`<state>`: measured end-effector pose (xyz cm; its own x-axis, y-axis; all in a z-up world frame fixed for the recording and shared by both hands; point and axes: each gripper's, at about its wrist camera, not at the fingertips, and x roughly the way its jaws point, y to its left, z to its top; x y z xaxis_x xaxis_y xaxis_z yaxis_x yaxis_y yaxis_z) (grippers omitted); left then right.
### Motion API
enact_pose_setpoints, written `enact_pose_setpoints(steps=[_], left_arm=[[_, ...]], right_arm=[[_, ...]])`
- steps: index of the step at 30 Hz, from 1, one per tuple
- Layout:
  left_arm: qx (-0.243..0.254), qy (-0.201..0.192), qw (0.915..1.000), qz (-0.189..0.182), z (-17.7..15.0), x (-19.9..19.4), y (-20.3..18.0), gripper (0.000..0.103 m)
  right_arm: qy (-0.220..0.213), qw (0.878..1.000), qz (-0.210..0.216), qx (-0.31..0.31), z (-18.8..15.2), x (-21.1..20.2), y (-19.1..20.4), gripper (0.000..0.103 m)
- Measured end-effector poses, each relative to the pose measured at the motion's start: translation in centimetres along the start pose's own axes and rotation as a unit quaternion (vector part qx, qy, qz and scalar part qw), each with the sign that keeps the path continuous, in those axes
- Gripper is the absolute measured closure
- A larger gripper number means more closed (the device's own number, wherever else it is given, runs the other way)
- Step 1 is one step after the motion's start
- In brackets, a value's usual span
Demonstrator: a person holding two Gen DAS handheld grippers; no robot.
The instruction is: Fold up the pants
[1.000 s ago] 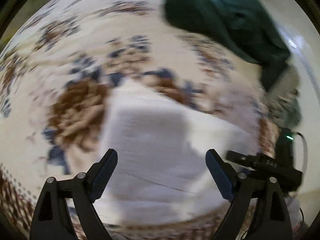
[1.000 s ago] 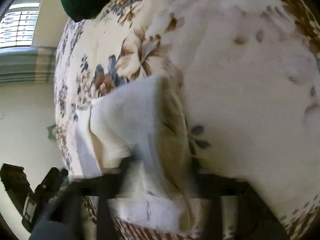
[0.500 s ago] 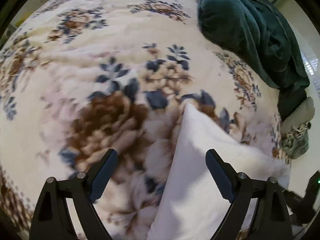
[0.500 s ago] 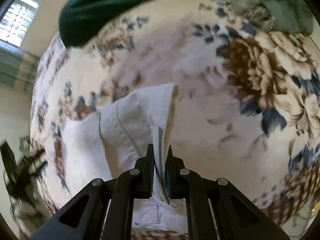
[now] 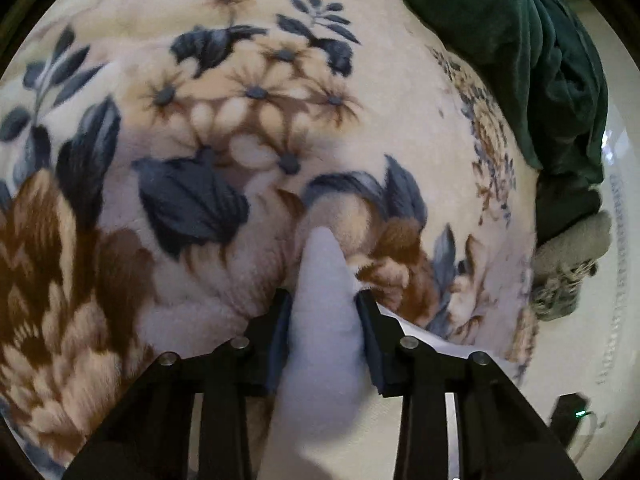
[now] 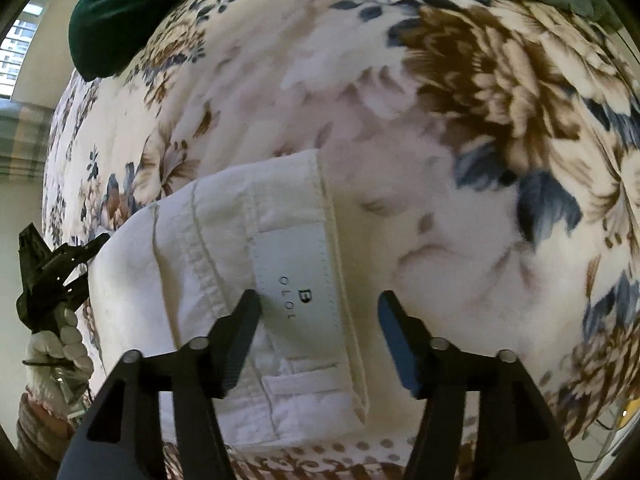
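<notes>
The white pants (image 6: 224,264) lie folded on a floral blanket (image 6: 400,100), waistband and its grey label (image 6: 298,276) facing up. My right gripper (image 6: 318,312) is open, its fingers over the waistband and the blanket beside it. In the left wrist view my left gripper (image 5: 324,312) is shut on a raised fold of the white pants (image 5: 322,344) just above the blanket (image 5: 200,160). The left gripper also shows at the left edge of the right wrist view (image 6: 52,268), held by a gloved hand at the pants' far edge.
A dark green garment (image 5: 520,48) lies bunched at the blanket's far right; it also shows in the right wrist view (image 6: 132,4). A grey-green cloth (image 5: 568,264) lies near the blanket's right edge. A window (image 6: 16,48) is at far left.
My left gripper has closed on a fold of the pants; it was open before. My right gripper has opened and let go of the waistband, which now lies flat on the blanket.
</notes>
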<state>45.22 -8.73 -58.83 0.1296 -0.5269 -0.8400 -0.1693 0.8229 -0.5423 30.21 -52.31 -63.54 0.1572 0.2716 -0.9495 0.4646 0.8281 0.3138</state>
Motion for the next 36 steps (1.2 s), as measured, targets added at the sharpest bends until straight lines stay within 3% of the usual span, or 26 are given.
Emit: enact_pose_setpoints(steps=[2,3,4,5,6,11,15,18,20,23,28,29,30,33,36], left_arm=[[-0.012,0.004,0.9998,-0.016,-0.1,-0.7,0.3,0.069],[-0.004,-0.001,0.9999,-0.01,-0.3,-1.5,-0.1,0.056],[0.004,-0.009,0.9999,-0.001,-0.5,-2.1,-0.2,0.027],[0.017,-0.022,0.9996,0.007,-1.0,-2.8,-0.6,0.009],[0.031,-0.03,0.999,0.005,-1.6,-3.7,-0.9,0.0],[0.037,-0.012,0.999,-0.022,-5.2,-4.8,-0.5,0.0],[0.016,0.029,0.9995,0.003,-8.0,-2.2,1.5,0.0],[0.012,0.02,0.9997,-0.005,-9.0,-1.8,2.3,0.0],[0.014,0.015,0.9998,-0.007,-9.1,-2.0,2.3,0.0],[0.016,0.018,0.9997,-0.007,-9.2,-2.0,2.2,0.0],[0.031,0.006,0.9995,-0.007,-10.3,-2.3,2.0,0.005],[0.033,-0.003,0.9994,-0.012,-10.6,-2.6,2.0,0.024],[0.037,-0.01,0.9988,-0.031,-11.1,-3.0,2.0,0.054],[0.032,-0.019,0.9986,-0.037,-11.8,-3.2,2.2,0.056],[-0.004,0.001,0.9982,-0.06,-11.5,-2.4,3.3,0.045]], right_arm=[[-0.007,1.0,0.011,0.009,-0.3,-0.6,-0.5,0.034],[-0.01,1.0,0.015,0.014,-0.5,-0.9,-0.8,0.027],[-0.015,0.999,0.023,0.024,-0.9,-1.4,-1.1,0.025],[-0.02,0.998,0.039,0.037,-1.5,-1.9,-1.5,0.025],[-0.021,0.997,0.053,0.051,-2.3,-2.4,-1.9,0.025],[0.033,0.985,0.11,0.127,-6.5,-1.3,-3.5,0.025],[0.081,0.959,0.199,0.185,-10.1,3.6,-2.9,0.025],[0.093,0.94,0.271,0.188,-11.6,7.7,-0.5,0.024],[0.068,0.941,0.278,0.18,-11.7,9.1,1.0,0.015],[0.037,0.938,0.286,0.19,-11.5,9.9,1.7,0.013],[-0.012,0.939,0.299,0.168,-11.5,7.1,2.6,0.026],[-0.023,0.938,0.306,0.162,-11.2,6.4,2.8,0.026],[-0.033,0.938,0.307,0.156,-10.9,5.8,3.0,0.027],[-0.023,0.958,0.256,0.128,-10.1,6.2,3.4,0.026],[0.009,0.953,0.267,0.142,-9.6,8.2,2.2,0.024]])
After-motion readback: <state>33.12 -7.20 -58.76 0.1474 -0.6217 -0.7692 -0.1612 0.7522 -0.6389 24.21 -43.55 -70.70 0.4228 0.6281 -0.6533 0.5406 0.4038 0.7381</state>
